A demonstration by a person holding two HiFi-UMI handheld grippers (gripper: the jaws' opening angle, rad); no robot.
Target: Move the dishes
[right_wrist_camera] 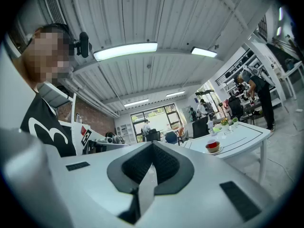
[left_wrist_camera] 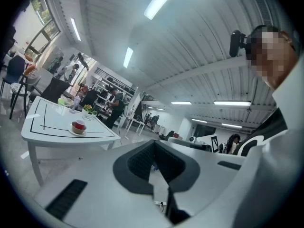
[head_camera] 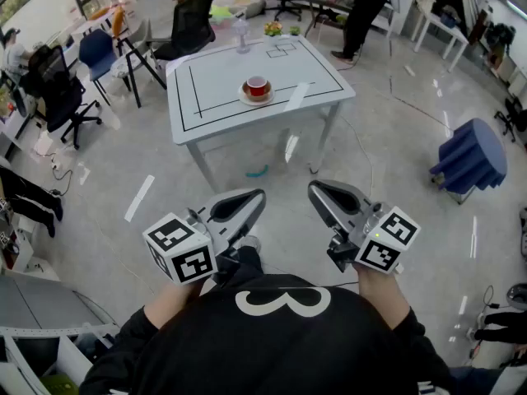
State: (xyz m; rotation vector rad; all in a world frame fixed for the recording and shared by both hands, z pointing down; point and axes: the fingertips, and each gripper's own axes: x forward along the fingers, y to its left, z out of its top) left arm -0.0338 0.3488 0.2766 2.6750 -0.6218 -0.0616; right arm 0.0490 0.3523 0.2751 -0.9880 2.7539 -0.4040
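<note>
A red cup on a cream saucer (head_camera: 257, 89) stands near the front edge of a white table (head_camera: 214, 97) marked with black lines, some way ahead of me. Both grippers are held level close to my chest, well short of the table. In the head view my left gripper (head_camera: 255, 197) and right gripper (head_camera: 316, 191) are shut with nothing between their jaws. The left gripper view has the cup (left_wrist_camera: 79, 126) small at the left, past the shut jaw tips (left_wrist_camera: 154, 145). The right gripper view has the cup (right_wrist_camera: 212, 147) at the right of its shut tips (right_wrist_camera: 152, 147).
A clear bottle (head_camera: 242, 35) and small green items stand at the table's far edge. Black office chairs (head_camera: 188, 25) surround it. A teal object (head_camera: 258, 172) lies on the floor under the table. A blue ribbed stool (head_camera: 471, 156) sits at the right. People work at far benches.
</note>
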